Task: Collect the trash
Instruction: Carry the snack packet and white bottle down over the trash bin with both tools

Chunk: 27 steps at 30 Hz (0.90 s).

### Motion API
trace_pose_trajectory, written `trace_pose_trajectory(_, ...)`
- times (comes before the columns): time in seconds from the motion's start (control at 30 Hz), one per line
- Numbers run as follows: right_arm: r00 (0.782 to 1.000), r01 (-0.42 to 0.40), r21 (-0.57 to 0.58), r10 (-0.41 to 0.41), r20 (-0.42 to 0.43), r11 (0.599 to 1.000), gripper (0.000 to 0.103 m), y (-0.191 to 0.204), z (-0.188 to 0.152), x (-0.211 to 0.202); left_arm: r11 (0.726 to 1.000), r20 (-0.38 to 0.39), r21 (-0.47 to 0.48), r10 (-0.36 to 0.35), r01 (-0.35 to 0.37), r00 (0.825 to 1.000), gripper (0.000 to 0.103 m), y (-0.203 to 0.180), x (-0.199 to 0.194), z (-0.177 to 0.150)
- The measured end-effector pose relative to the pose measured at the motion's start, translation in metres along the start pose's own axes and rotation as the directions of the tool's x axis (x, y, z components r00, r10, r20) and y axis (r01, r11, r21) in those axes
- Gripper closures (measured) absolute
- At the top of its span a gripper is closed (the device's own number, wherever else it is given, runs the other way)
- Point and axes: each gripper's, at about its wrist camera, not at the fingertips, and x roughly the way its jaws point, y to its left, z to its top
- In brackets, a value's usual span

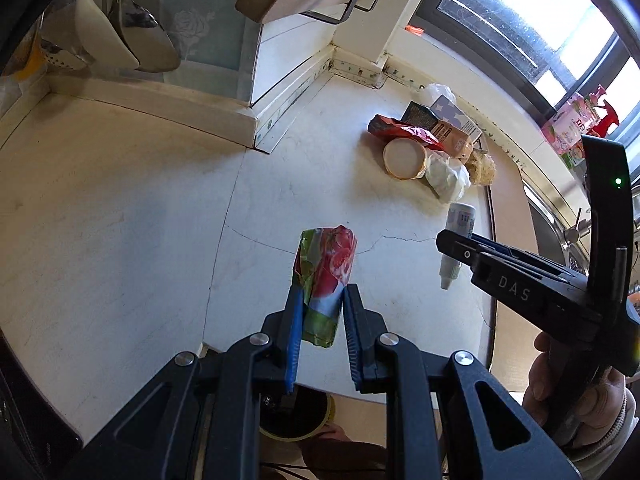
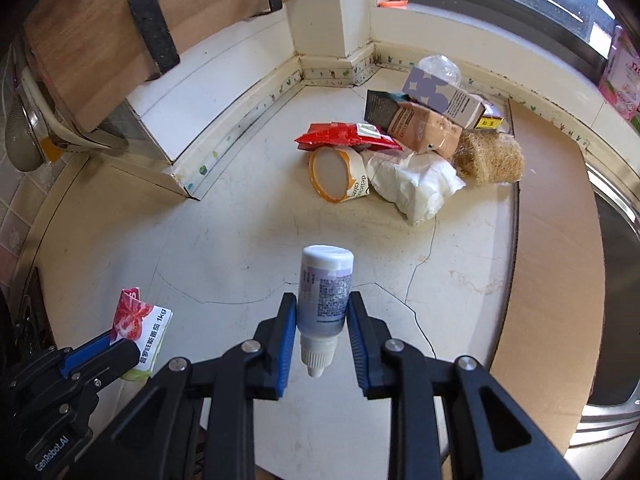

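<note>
My left gripper [image 1: 320, 300] is shut on a folded tomato-print wrapper [image 1: 326, 272], held above the pale counter [image 1: 120, 200]. My right gripper [image 2: 323, 312] is shut on a small white bottle [image 2: 326, 292], nozzle pointing back toward the camera. The bottle also shows in the left wrist view [image 1: 458, 240], and the wrapper in the right wrist view [image 2: 140, 332]. A trash pile lies farther back: a red packet [image 2: 344, 136], a round orange-rimmed tub [image 2: 336, 176], crumpled white paper [image 2: 416, 184], cartons [image 2: 432, 120] and a fibre scrubber [image 2: 492, 160].
A wooden board [image 2: 92, 52] leans at the back left. A sink [image 2: 616, 280] lies at the right, past a brown counter strip [image 2: 552, 240]. A window [image 1: 540, 20] runs along the back. A dark round bin opening [image 1: 296, 420] shows below the counter edge.
</note>
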Motion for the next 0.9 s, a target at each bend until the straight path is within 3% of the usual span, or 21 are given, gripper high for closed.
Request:
trace_pose_trajectory(0.3, 0.996, 0.046, 0.024, -0.048, 0.077, 0.999, 0.078, 0.025, -0.04, -0.065, 0.994, 0.019, 0.097, -0.061, 0.058, 0.998, 0.086, -0.006, -0.048, -0.031)
trace_pose_trajectory(0.57, 0.989, 0.09, 0.083, -0.099, 0.108, 0.993, 0.078, 0.043, -0.105, -0.105, 0.97, -0.015, 0.212, -0.117, 0.118, 0.993, 0.086, -0.007, -0.079, -0.078)
trace_pose_trajectory(0.7, 0.99, 0.097, 0.112, -0.108, 0.095, 0.989, 0.078, 0.049, -0.138, -0.111, 0.957, -0.04, 0.261, -0.124, 0.13, 0.992, 0.086, -0.006, -0.084, -0.104)
trace_pose_trajectory(0.9, 0.996, 0.082, 0.134, -0.084, 0.005, 0.988, 0.078, 0.055, -0.182, -0.093, 0.949, -0.099, 0.284, -0.116, 0.14, 0.988, 0.086, -0.003, -0.073, -0.135)
